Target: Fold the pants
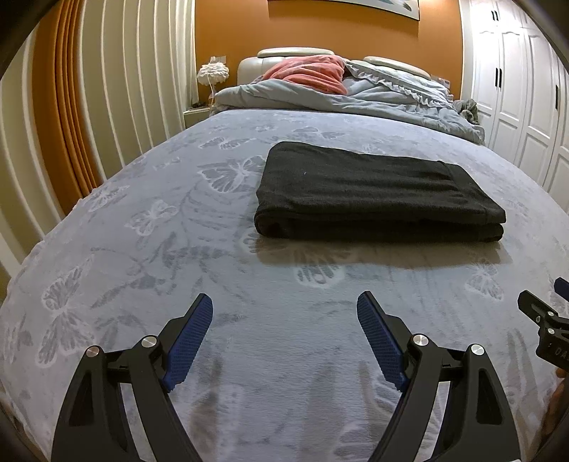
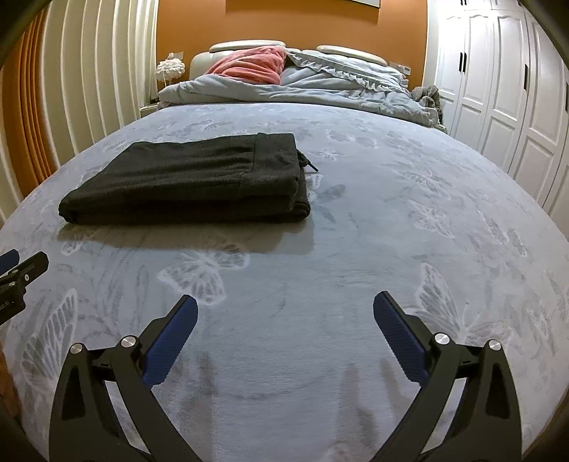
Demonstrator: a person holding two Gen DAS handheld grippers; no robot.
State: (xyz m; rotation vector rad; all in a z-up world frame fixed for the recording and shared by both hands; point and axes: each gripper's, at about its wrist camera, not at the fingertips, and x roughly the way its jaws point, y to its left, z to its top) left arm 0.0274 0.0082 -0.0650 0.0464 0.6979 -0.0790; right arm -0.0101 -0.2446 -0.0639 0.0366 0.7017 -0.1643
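Pants: black knit cloth, matt, slightly fuzzy. Bed cover: grey plush fabric, soft nap, woven butterfly pattern. Left gripper and right gripper: matt black plastic arms, shiny metal pivot pins, fingers faced with blue textured rubber.

Orange wall, white wardrobe

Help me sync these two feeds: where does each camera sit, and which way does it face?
Left wrist: on the left gripper, low over the bed, facing the headboard; pants ahead-right; own jaws open, right gripper's tip at the right edge.
Right wrist: on the right gripper, same heading; pants ahead-left; own jaws open, left gripper's tip at the left edge.
Shared: pants, bed, quilt.
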